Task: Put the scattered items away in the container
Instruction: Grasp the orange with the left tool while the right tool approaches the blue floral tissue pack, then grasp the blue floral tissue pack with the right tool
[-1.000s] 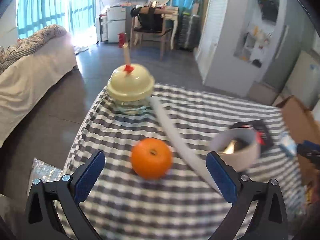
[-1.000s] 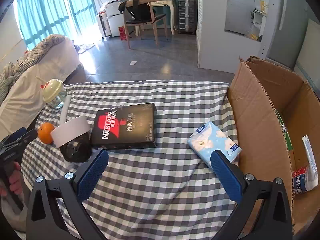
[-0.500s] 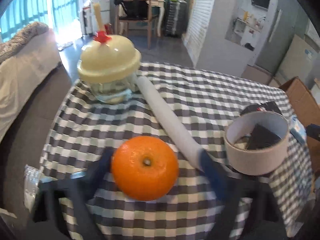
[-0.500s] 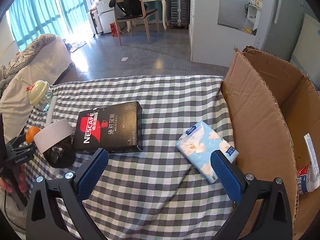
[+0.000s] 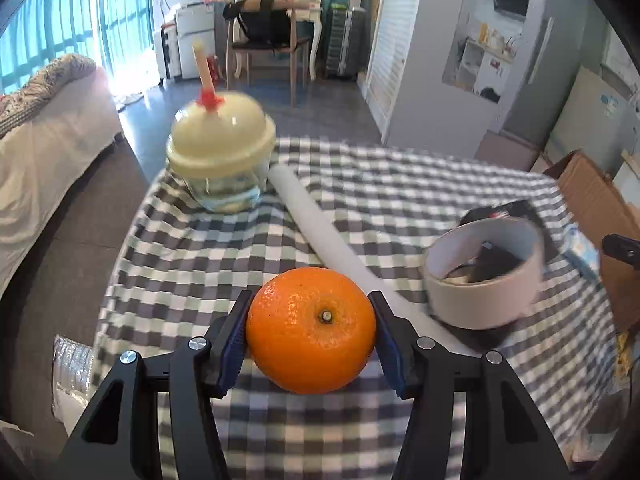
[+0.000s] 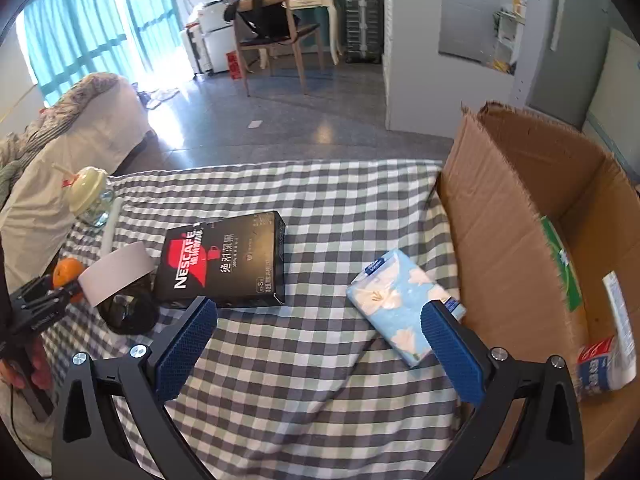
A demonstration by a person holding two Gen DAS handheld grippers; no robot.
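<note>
My left gripper (image 5: 311, 322) is closing, pads against the orange (image 5: 311, 329) near the table's (image 5: 400, 184) left edge. My right gripper (image 6: 318, 338) hangs open over bare cloth beside the cardboard box (image 6: 496, 216).

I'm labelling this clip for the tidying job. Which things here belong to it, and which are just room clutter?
Part of the job:
- orange, between the closing left gripper jaws
- Nescafe box
- tissue pack
- domed-lid cup
- white tube
- tape roll
- cardboard box, the container

Just lying about:
- chair
- bed
</note>
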